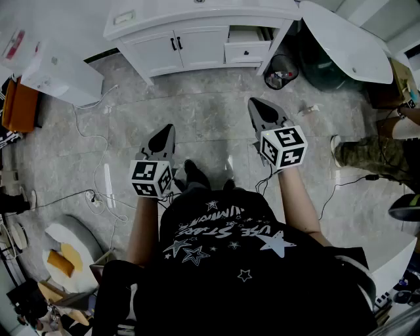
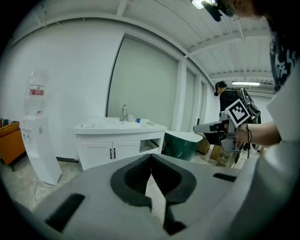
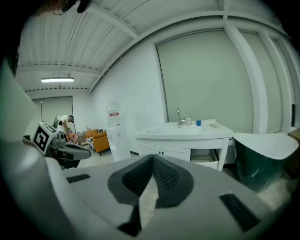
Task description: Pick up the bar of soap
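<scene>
Left hand-held gripper [image 1: 169,129] and right hand-held gripper [image 1: 253,103] both have their jaws together, holding nothing. The bar of soap [image 1: 125,18], small, pale and rectangular, lies flat on the white vanity tabletop [image 1: 197,18], well ahead and leftward.

Pale and oblong, the bar of soap [image 1: 125,18] lies flat on the white bench [image 1: 170,16], at the end that shows on the left in the head view, close to the front edge. It rests alone there, well apart from both grippers held over the floor. At this range it is too small to make out its surface or exact colour.
</scene>
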`<state>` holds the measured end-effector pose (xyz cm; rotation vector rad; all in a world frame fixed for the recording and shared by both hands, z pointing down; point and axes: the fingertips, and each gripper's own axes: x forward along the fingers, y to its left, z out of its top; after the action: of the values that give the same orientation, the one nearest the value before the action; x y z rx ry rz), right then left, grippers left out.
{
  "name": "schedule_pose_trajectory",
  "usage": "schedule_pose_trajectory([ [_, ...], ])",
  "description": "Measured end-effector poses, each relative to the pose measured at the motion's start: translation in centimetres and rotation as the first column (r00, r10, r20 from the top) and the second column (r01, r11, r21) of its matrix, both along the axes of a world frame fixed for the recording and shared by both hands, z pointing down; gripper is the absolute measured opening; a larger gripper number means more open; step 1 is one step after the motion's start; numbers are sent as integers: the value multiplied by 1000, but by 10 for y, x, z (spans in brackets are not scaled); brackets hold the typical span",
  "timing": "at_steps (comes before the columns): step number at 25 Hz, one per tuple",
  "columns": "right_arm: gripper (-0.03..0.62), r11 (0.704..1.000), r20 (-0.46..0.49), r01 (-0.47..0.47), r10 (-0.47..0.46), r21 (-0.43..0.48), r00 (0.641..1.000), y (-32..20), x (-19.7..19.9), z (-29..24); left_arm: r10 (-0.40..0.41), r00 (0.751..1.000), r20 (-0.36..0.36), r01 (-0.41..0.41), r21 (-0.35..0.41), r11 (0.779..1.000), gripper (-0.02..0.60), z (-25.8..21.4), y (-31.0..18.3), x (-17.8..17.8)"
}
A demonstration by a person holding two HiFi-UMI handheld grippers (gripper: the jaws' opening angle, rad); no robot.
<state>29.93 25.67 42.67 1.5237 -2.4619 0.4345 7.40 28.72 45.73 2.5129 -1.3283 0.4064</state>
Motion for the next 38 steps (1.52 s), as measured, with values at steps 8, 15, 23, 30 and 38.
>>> schedule_pose_trajectory([
  [8, 6, 1000, 6, -2, 2, 1, 1000, -6, 0, -2, 28, 1000, 11, -28, 1, 1000, 11, -3, -5, 7],
  [15, 6, 999, 8, -36, 36, -15, 999, -33, -20, 7, 43, 999, 0, -43, -11, 999, 11, 2, -33, -16],
  [23, 6, 991, 34, -126, 124, 44, 992, -86, -45, -21, 70, 997, -25, -69, 58, 996, 11, -20, -98, -61],
  [30, 175, 989, 38, -144, 143, 28, 989, -117, -76, -25, 105, 994, -43, -101, 72, 992, 11, -21, -127, -92],
  [38, 378, 997, 71, -71, 71, -7, 995, -152, -117, -13, 18, 998, -63, -16, 39, 999, 11, -4, -142, -138],
])
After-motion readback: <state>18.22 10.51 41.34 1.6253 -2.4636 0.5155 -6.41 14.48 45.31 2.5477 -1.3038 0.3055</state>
